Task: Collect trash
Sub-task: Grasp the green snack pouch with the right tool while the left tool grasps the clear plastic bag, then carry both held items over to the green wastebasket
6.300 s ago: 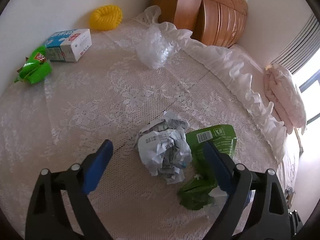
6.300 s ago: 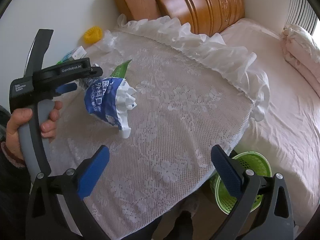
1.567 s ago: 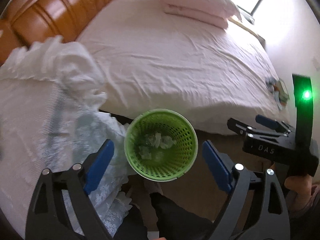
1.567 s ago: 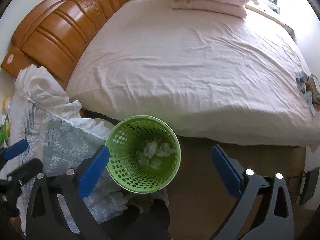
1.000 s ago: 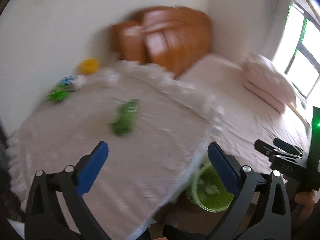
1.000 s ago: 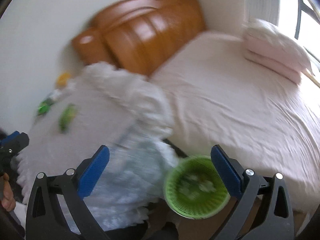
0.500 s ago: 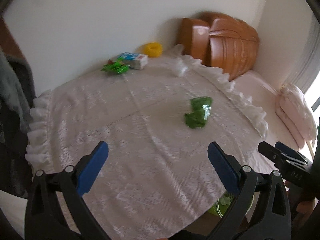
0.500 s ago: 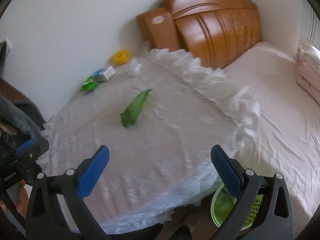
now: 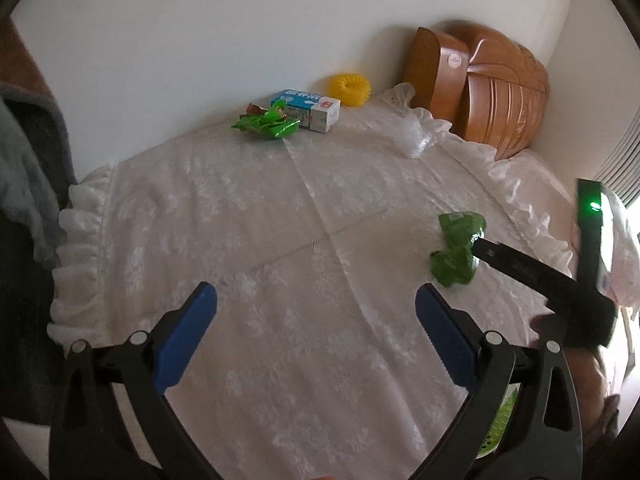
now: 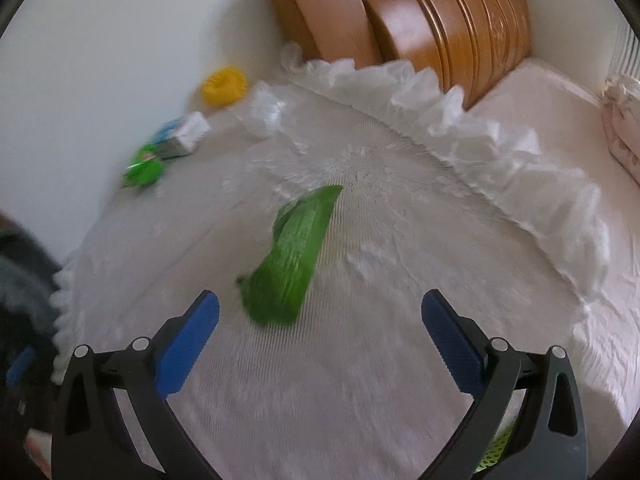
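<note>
A crumpled green wrapper (image 9: 456,250) (image 10: 294,256) lies on the round table with the white lace cloth (image 9: 280,264). My right gripper (image 10: 320,344) hangs open just short of this wrapper, nothing between its fingers. In the left wrist view the right gripper's black body (image 9: 536,272) reaches in beside the wrapper. My left gripper (image 9: 316,332) stands open and empty over the table's near part. At the table's far side lie a second green wrapper (image 9: 266,122) (image 10: 144,168), a white and blue carton (image 9: 308,110) (image 10: 182,136), clear crumpled plastic (image 9: 412,140) (image 10: 264,114) and a yellow ring (image 9: 349,89) (image 10: 224,84).
A green mesh basket (image 9: 500,420) (image 10: 494,452) peeks out below the table's edge at lower right. A wooden headboard (image 10: 420,12) and a bed with pink sheets (image 10: 560,120) lie to the right. Grey cloth (image 9: 24,168) hangs at the left.
Both grippers swung from over the basket back to the table. In the last half second the right gripper came closer to the middle green wrapper, its view blurred by motion.
</note>
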`<state>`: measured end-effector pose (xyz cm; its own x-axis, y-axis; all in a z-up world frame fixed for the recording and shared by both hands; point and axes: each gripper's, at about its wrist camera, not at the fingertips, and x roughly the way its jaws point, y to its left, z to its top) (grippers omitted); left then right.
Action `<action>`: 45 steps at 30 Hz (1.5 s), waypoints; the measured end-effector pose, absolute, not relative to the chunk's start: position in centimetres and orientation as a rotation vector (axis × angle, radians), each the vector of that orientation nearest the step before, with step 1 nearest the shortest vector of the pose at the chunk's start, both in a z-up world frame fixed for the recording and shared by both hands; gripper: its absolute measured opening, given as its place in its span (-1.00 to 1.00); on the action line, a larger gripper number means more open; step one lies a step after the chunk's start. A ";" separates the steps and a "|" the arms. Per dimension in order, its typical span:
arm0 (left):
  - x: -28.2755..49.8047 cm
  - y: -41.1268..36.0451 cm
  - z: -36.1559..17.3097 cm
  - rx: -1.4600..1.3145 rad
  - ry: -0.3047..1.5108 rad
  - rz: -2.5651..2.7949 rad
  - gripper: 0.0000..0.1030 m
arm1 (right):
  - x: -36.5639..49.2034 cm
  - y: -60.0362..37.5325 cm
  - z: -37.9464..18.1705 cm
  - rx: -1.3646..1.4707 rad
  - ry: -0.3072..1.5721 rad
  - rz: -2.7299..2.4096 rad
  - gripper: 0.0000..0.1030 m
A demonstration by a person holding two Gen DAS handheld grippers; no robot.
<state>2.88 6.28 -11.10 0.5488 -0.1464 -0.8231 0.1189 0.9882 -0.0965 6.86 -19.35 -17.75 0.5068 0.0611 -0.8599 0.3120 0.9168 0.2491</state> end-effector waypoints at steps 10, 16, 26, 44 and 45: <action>9.4 4.4 -10.9 0.035 0.952 -0.226 0.85 | 10.3 -17.7 -19.7 0.355 1.092 -0.131 -0.34; 13.2 1.5 -11.2 0.075 0.941 -0.307 0.85 | 9.1 -19.0 -18.8 0.383 1.066 -0.110 -0.35; 21.3 -7.0 -15.4 0.165 0.976 -0.443 0.85 | 4.6 -22.1 -16.7 0.414 1.063 -0.174 -0.34; 30.8 -14.5 -21.8 0.195 1.090 -0.451 -0.08 | 2.2 -25.5 -17.8 0.486 1.060 -0.188 -0.34; 30.8 -14.4 -21.7 0.186 1.091 -0.454 -0.22 | 2.2 -25.5 -17.8 0.487 1.060 -0.185 -0.34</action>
